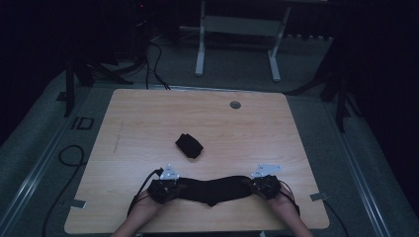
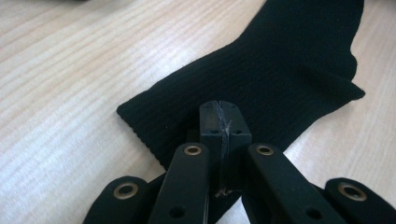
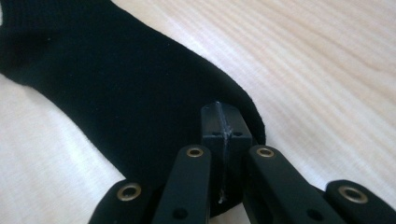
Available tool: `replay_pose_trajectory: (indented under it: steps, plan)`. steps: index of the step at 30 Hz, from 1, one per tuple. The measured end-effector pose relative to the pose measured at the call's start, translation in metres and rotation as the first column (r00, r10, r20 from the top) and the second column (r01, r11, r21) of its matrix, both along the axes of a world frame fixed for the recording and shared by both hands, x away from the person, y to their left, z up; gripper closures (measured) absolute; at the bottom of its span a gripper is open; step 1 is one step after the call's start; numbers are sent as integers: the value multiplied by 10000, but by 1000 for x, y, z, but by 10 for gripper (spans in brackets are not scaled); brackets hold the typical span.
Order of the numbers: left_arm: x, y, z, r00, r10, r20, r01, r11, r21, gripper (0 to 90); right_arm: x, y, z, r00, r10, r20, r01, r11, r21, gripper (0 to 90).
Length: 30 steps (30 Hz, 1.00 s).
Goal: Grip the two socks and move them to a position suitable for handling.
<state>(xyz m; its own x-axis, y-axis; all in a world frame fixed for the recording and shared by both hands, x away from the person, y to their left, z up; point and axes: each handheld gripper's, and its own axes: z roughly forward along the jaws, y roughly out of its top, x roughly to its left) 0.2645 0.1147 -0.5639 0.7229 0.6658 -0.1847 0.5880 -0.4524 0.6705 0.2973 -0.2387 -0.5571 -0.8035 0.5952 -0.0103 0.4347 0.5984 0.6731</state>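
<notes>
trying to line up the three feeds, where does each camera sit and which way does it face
High view: above the person's side, facing forward and down on the table; forearms, left gripper and right gripper show.
Left gripper view: rides the left gripper, looking along its shut jaws at the black sock's ribbed cuff.
Right gripper view: rides the right gripper, looking along its shut jaws at the sock's rounded end.
Shared: the sock and the table.

Both forearms enter over near edge of surface. Left claw (image 1: 174, 187) near left part of that edge, jaws closed tight, pointing inward. Right claw (image 1: 253, 185) opposite, jaws likewise closed, pointing inward.
</notes>
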Motion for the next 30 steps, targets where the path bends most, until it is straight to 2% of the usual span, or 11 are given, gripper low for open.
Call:
replay_pose_trajectory:
  steps: [12, 17, 21, 24, 27, 28, 30]
  plan:
    - [-28, -1, 0, 9977, -643, -210, 642, 9979, -52, 900, -38, -8, 0, 9994, 143, -323, -137, 9997, 178, 892]
    - [-32, -1, -1, 9976, -632, -275, 625, 9978, -240, 899, -47, -10, 0, 9992, 159, -356, -151, 9996, 238, 886]
    - [-33, 0, 0, 9973, -645, -359, 636, 9976, -260, 898, -48, -10, 2, 9981, 227, -572, -213, 9994, 259, 843]
    - [-33, 5, 5, 9978, -549, -361, 523, 9962, -697, 870, -49, -6, 11, 9978, 454, -488, -434, 9982, 409, 804]
    - [-31, 10, 12, 9995, -325, -27, 321, 9954, -901, 789, -45, -1, 27, 9982, 581, -130, -571, 9961, 676, 755]
    - [-30, 11, 14, 9997, -229, 63, 234, 9952, -950, 770, -41, 1, 33, 9985, 541, -12, -539, 9954, 790, 738]
    - [-27, 13, 17, 9997, -126, 185, 146, 9935, -1128, 677, -29, 6, 43, 9986, 517, 149, -530, 9930, 1060, 703]
